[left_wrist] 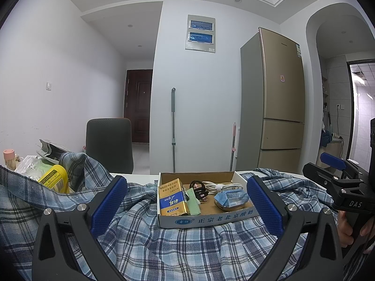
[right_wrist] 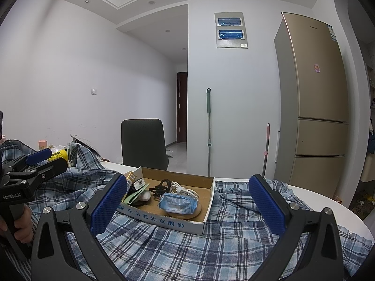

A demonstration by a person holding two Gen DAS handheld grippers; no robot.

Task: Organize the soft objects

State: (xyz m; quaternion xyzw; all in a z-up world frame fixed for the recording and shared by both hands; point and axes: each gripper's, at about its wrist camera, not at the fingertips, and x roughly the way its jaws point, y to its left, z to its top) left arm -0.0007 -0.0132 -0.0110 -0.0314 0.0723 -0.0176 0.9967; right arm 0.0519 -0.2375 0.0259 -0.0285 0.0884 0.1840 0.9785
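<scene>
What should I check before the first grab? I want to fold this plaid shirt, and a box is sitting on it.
1. Left tongs open: ok.
2. Right tongs open: ok.
3. Plaid shirt free of load: not ok, the cardboard box rests on it.
4. Box contents contained: ok, white cable and tissue pack lie inside.
5. Shirt fully on the white table: cannot tell, edges run out of view.
6. Yellow bottle clear of shirt: not ok, fabric is bunched against it.
</scene>
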